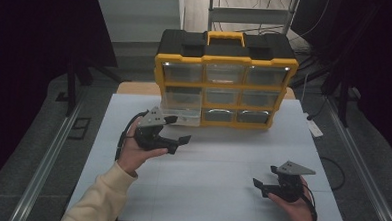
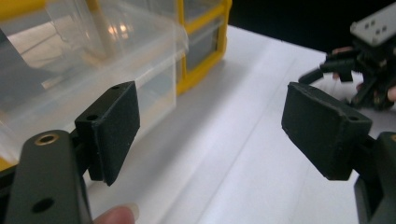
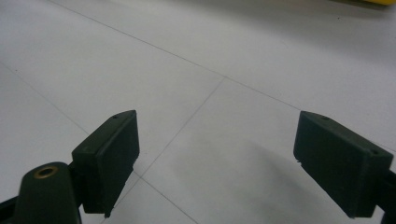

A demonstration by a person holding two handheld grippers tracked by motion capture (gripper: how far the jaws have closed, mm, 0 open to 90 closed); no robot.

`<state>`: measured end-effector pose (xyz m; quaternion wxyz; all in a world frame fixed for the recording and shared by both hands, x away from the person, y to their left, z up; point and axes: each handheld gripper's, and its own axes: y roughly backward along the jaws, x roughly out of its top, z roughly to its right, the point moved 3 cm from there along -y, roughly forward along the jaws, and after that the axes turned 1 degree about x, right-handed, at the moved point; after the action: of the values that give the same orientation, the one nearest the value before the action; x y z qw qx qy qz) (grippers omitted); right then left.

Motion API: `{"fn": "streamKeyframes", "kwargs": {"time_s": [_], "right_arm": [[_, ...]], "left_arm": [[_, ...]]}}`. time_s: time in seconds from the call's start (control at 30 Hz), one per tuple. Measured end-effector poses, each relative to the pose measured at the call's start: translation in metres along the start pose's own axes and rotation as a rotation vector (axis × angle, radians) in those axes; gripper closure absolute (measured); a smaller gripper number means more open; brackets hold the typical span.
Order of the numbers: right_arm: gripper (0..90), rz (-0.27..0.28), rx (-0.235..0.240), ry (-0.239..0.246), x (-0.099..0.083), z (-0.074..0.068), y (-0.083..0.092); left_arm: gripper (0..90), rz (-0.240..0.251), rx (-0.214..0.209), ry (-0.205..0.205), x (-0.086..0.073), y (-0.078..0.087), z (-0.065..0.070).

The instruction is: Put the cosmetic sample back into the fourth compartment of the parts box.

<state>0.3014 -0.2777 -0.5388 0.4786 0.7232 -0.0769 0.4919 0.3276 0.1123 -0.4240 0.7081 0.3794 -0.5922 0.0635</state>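
Note:
A yellow-and-black organizer box [image 1: 225, 77] with clear drawers stands at the back of the white table [image 1: 215, 191]. Its bottom-left clear drawer [image 1: 183, 116] is pulled out toward me. My left gripper [image 1: 179, 130] hovers just in front of that drawer, jaws open and nothing between them. In the left gripper view the clear drawer [image 2: 84, 60] sits beyond the left pad, and the gripper [image 2: 210, 126] is apart from it. My right gripper [image 1: 265, 179] rests low at the table's front right, open and empty, pointing left. The right gripper view has that gripper [image 3: 217, 158] over bare table.
A metal shelf frame [image 1: 253, 13] stands behind the box. Dark curtains flank the table, and rails [image 1: 46, 164] run along both sides. A white power strip [image 1: 314, 128] lies off the table's right edge. In the left gripper view the other gripper [image 2: 364, 70] is far right.

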Motion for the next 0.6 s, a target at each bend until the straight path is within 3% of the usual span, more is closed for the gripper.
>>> {"fn": "streamKeyframes", "kwargs": {"time_s": [0.27,0.6], "right_arm": [[14.9,-0.001,0.0,0.002,0.001,-0.001,-0.002],[14.9,0.012,0.011,0.003,0.002,-0.002,-0.001]], "left_arm": [[19.6,-0.052,0.0,0.012,-0.033,0.005,0.009],[19.2,-0.1,0.059,0.05,-0.068,0.011,0.013]]}}
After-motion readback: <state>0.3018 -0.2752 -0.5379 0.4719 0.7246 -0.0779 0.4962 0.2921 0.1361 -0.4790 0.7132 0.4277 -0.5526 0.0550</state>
